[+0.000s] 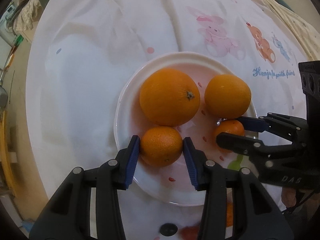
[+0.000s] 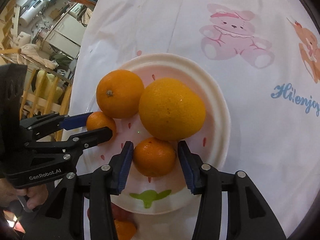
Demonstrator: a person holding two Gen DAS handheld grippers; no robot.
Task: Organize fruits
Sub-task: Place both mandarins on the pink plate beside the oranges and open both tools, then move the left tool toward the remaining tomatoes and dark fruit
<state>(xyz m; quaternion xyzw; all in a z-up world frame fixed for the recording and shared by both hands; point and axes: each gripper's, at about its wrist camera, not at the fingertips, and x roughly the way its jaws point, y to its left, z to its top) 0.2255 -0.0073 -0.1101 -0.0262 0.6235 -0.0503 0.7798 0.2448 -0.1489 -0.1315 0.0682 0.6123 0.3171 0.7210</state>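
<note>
A: Blue pads of the left tool [image 1: 161, 147] pinch a small orange [image 1: 161, 146] on the plate's [image 1: 128, 92] near edge, likely so it won't roll.

B: And the right tool [image 2: 155, 157]?

A: Spread around its own small orange [image 2: 154, 157], the right pad clear, probably releasing. Two bigger oranges [image 1: 169, 97] sit farther back.

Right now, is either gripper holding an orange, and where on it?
Left gripper clamps a small orange by its sides. Right gripper straddles another orange, fingers off it: not held.
</note>
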